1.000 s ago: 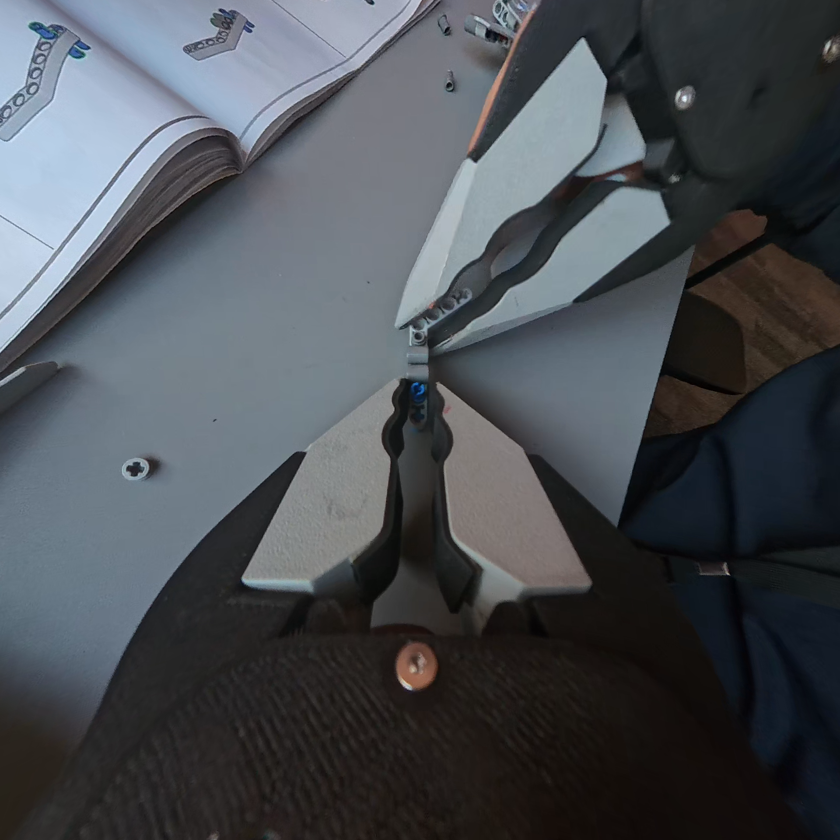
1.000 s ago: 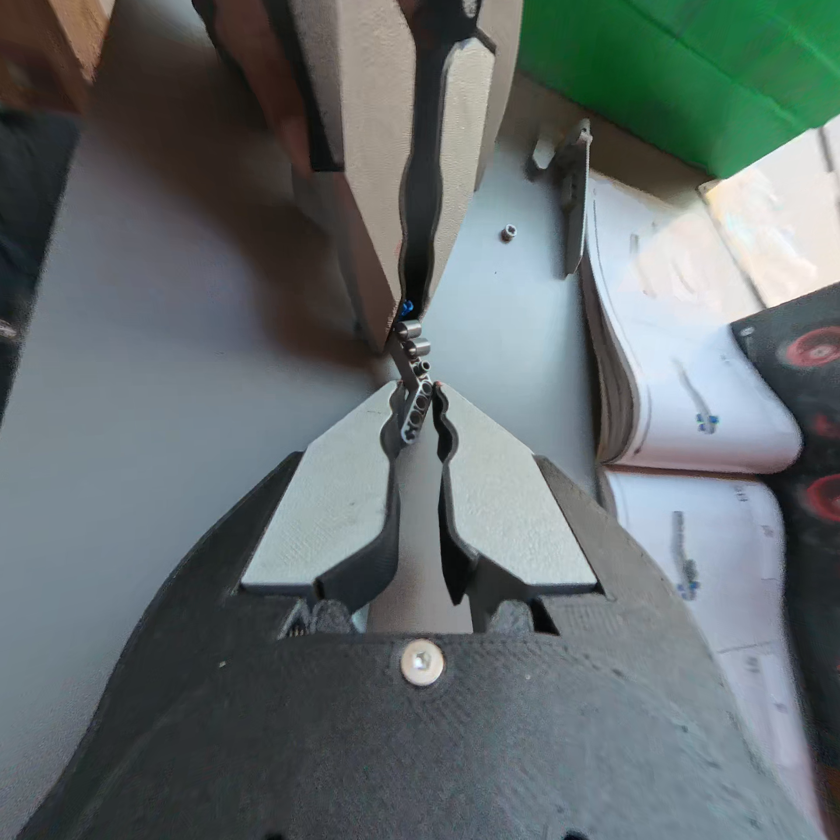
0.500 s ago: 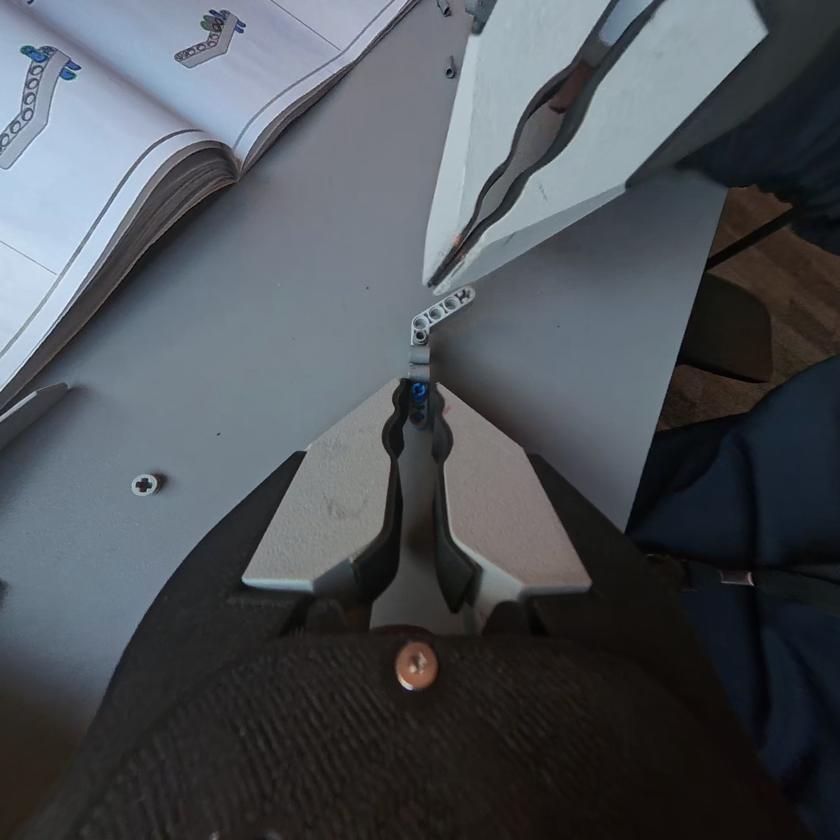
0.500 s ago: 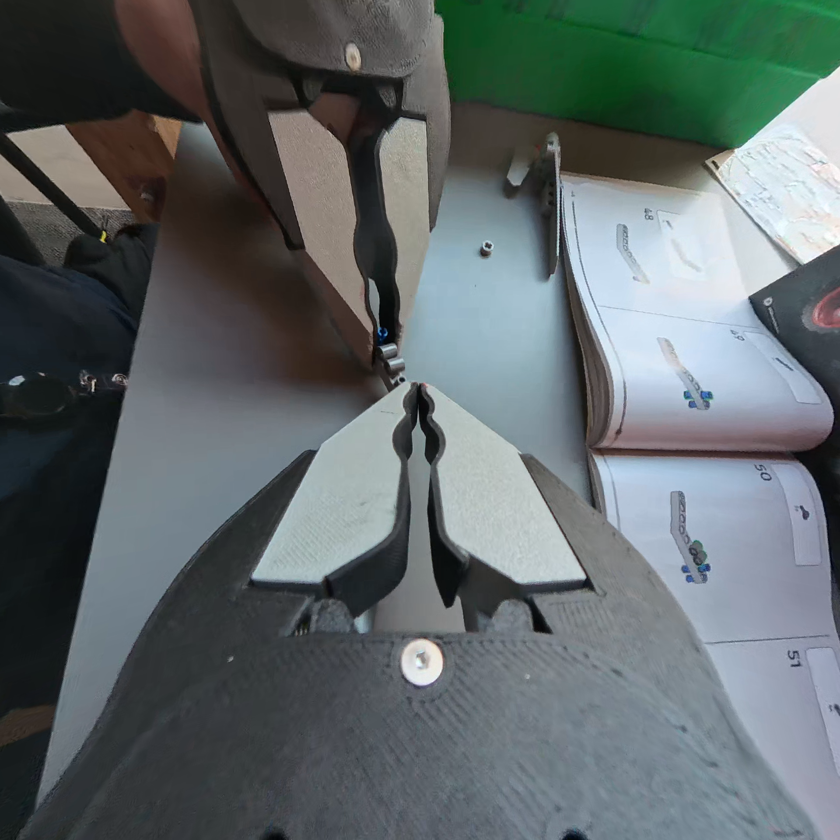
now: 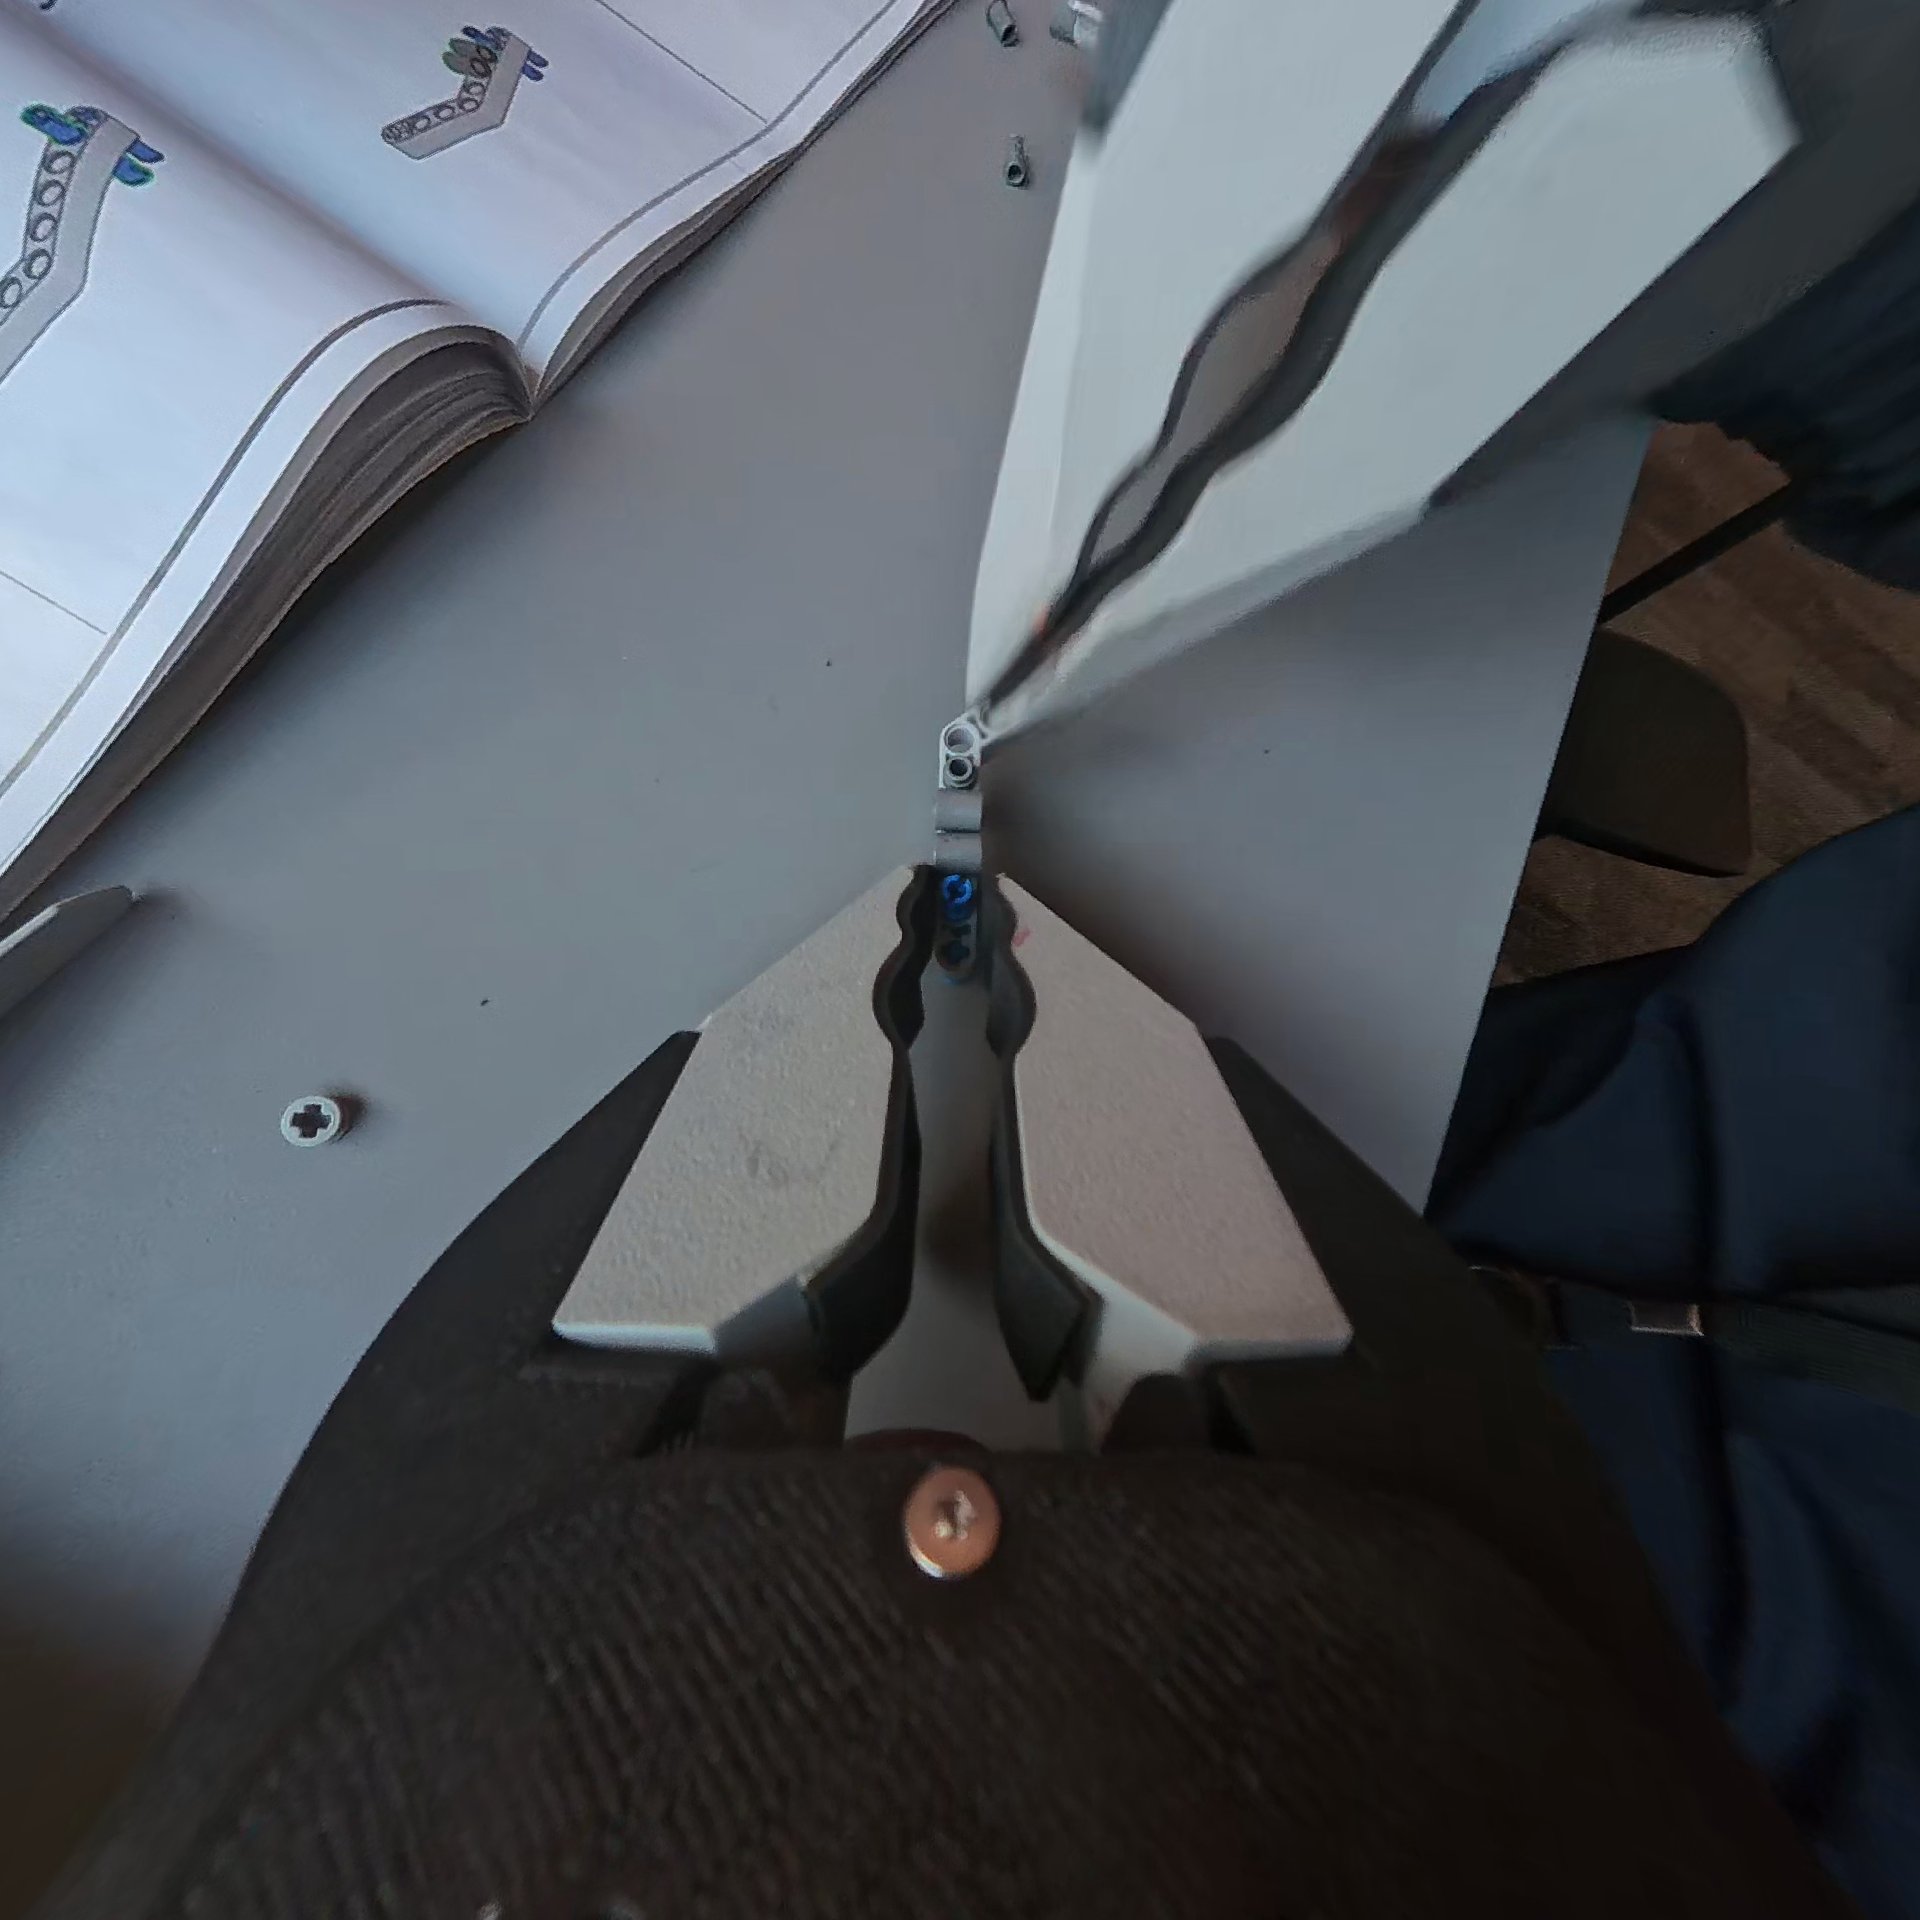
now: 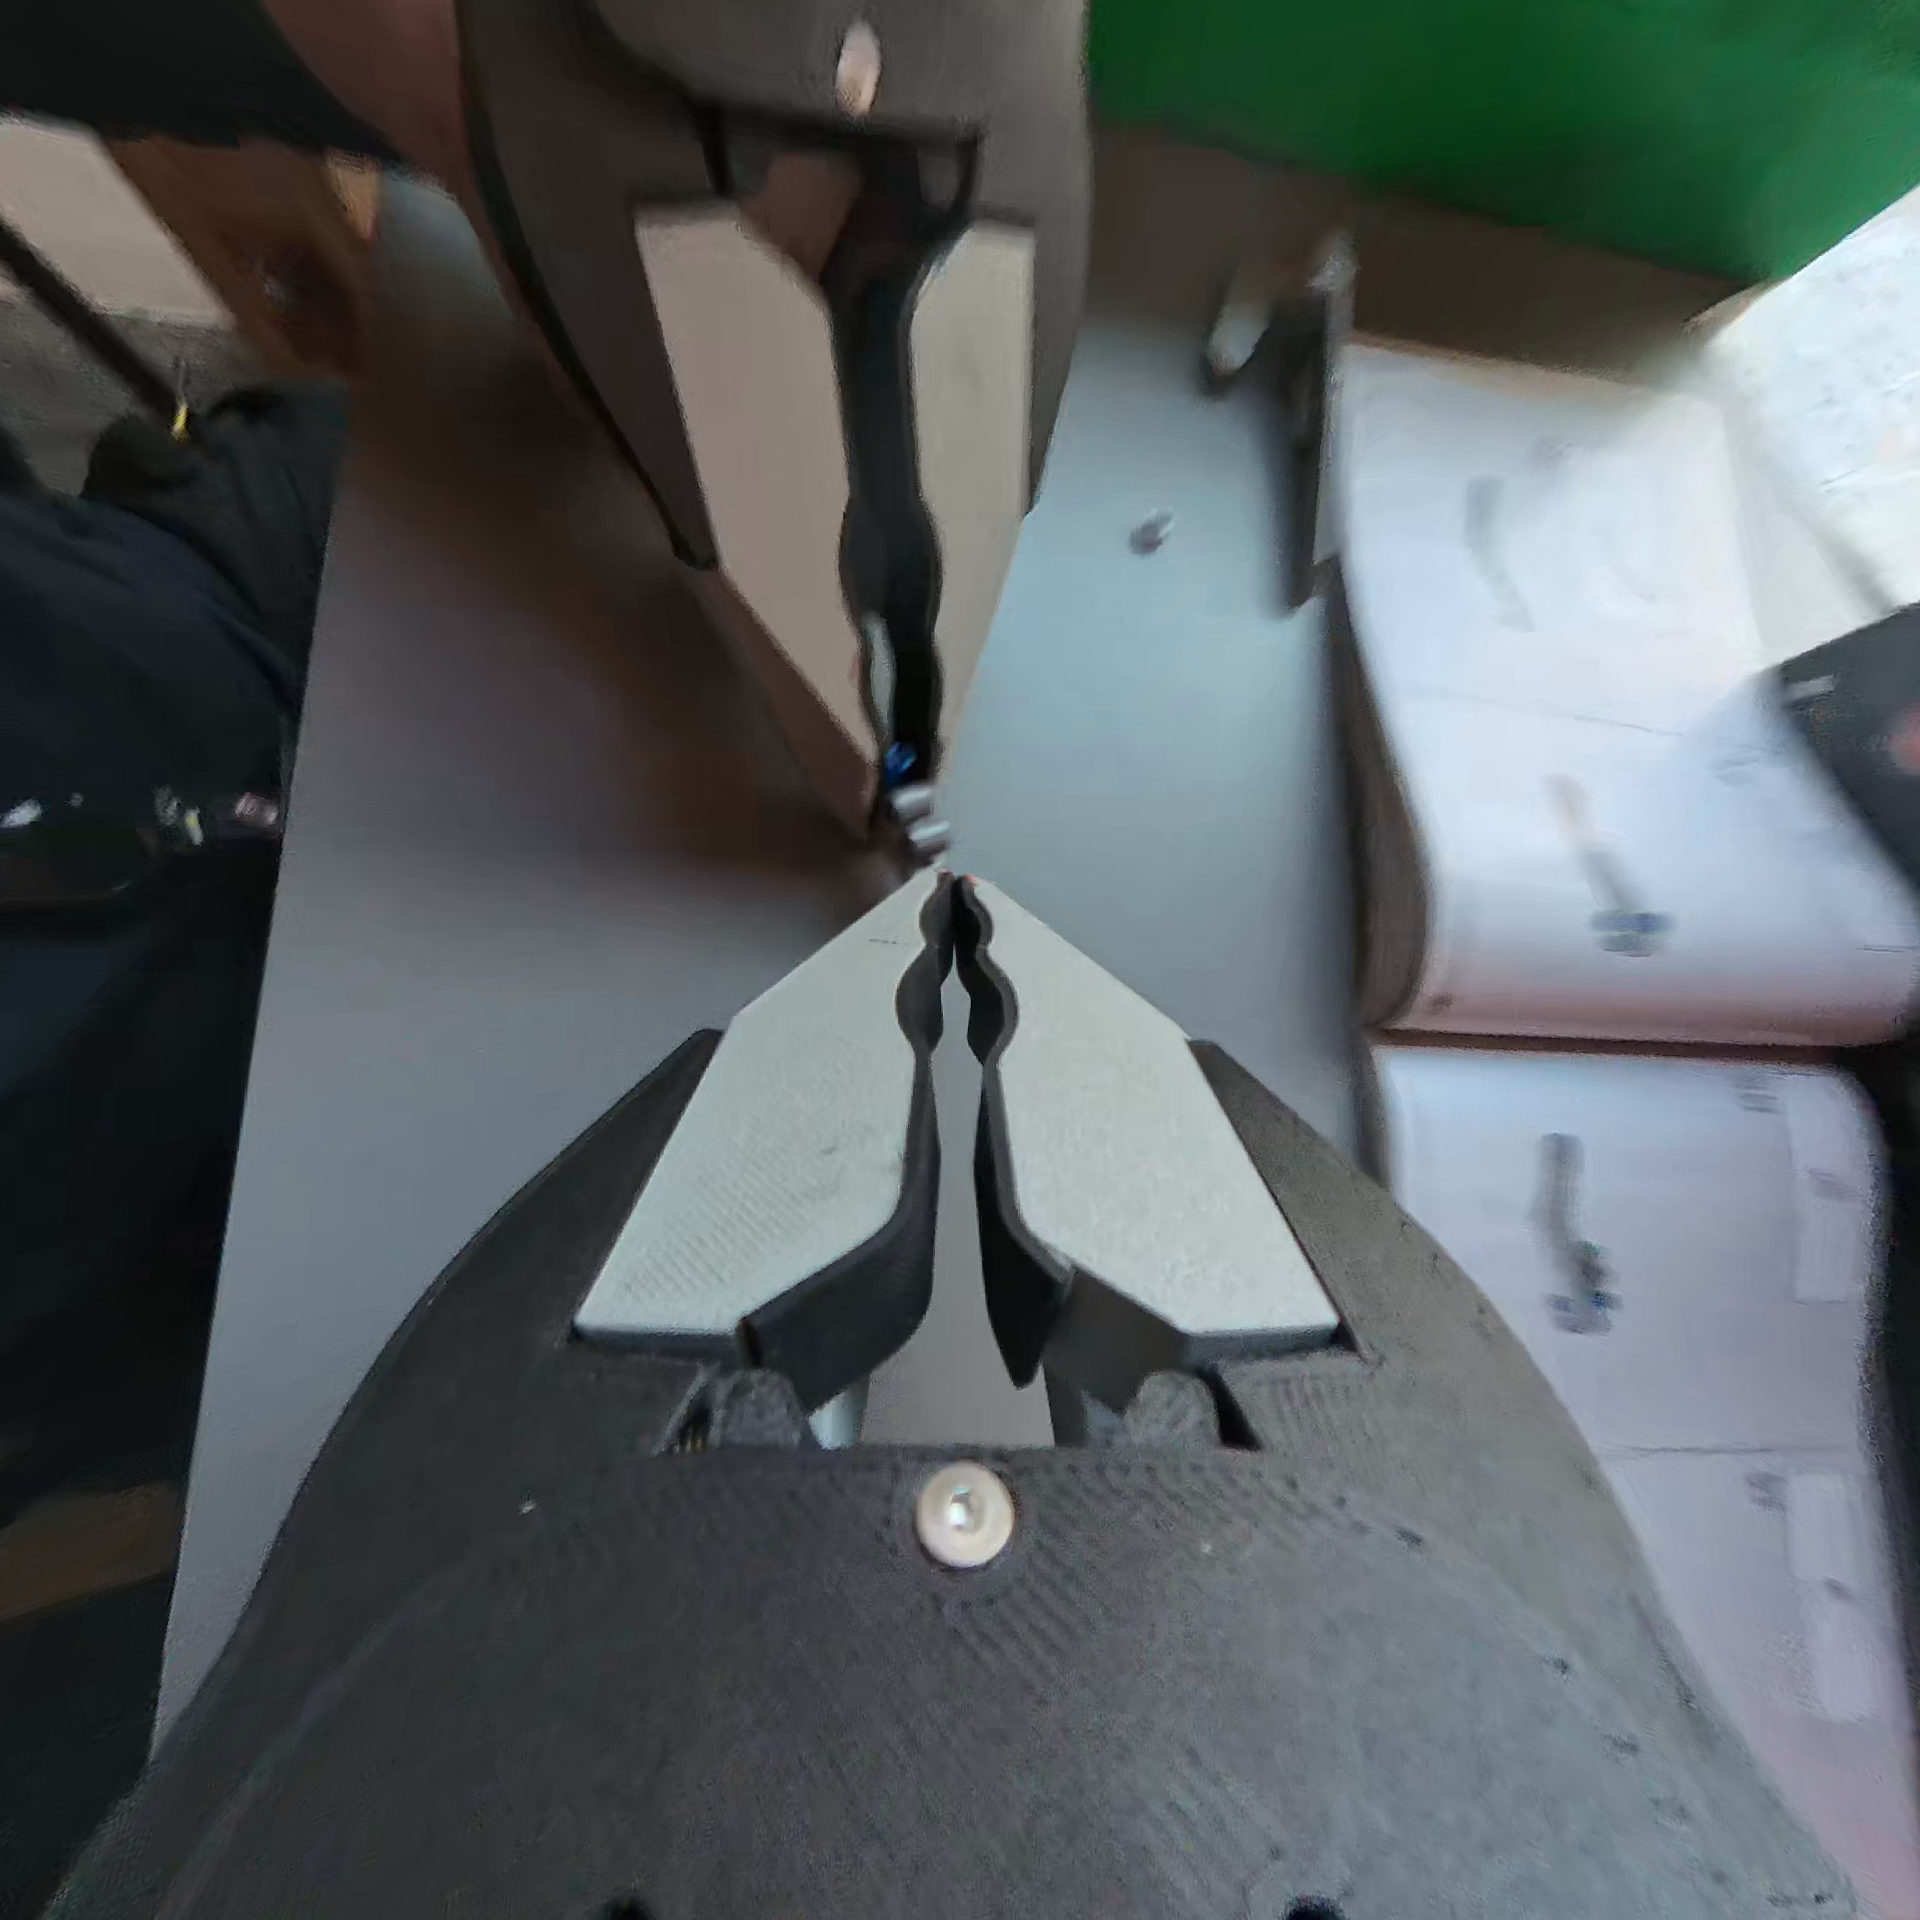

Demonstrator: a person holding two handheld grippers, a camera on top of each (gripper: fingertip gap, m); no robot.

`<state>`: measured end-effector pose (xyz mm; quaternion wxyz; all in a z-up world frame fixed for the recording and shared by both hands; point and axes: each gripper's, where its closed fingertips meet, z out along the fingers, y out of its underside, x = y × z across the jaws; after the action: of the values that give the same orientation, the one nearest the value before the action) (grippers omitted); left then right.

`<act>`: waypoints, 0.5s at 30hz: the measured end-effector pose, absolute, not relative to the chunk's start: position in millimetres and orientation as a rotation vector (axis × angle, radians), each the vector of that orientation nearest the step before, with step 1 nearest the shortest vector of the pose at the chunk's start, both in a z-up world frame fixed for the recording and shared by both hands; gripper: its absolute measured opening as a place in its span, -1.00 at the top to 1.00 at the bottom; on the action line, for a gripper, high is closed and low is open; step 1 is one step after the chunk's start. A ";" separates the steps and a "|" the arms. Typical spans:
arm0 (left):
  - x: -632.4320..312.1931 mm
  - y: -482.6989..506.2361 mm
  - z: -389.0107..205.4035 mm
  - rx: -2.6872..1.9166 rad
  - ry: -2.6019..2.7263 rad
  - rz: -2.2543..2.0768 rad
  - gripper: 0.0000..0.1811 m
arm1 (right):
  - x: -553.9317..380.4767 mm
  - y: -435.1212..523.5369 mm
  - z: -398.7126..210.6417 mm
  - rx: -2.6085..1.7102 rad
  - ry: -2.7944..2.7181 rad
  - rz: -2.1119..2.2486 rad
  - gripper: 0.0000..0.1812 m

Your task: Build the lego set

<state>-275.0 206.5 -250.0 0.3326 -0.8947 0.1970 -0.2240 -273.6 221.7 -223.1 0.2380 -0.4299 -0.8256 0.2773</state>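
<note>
Holding the small assembly (image 5: 958,790) in the left gripper (image 5: 954,894), just above the table (image 5: 675,727), near its edge on the person's side. Jaws clamped on the dark lower end, with a blue pin (image 5: 958,890) visible between them. Gripping low like this to leave the upper part free: a grey connector and, above it, a light beam (image 5: 958,750) with round holes, outside the fingers and open to work from the other side. Keeping the piece upright and steady, probably as a fixed base for pushing. Meeting that free end with the right gripper (image 6: 951,883), tip against tip with the left one. Jaws together there, with nothing visible between them in the right wrist view. Impossible to tell whether a corner of the beam is pinched at the very tip, because the far part of the beam is hidden behind the fingers in the left wrist view. Most likely pressing or turning the beam with the closed tips, to seat it or set its angle on the connector. Much blur on the right side, so apparently in motion. Lying open at the far side of the table, the booklet (image 5: 208,343), with drawings of an angled beam, placed for reading during the work. Loose on the table, well apart from the grippers, a round part (image 5: 310,1122) with a cross hole and a tiny pin (image 5: 1016,161), probably waiting for other steps. Risk here: twisting the assembly out of the left grip when pressing off-centre.
</note>
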 end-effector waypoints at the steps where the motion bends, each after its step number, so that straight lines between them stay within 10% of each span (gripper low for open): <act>1: -277.4 206.2 -250.6 -2.350 0.510 -0.569 0.95 | -274.2 219.4 -236.1 -1.201 -2.281 0.749 1.00; 15: -275.6 205.1 -251.0 -2.338 0.529 -0.565 0.95 | -277.8 225.7 -237.2 -1.188 -2.304 0.605 1.00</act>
<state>-275.6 205.1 -251.0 0.3329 -0.8952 0.2025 -0.2163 -277.8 225.7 -237.2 0.2375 -0.4337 -0.8407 0.2209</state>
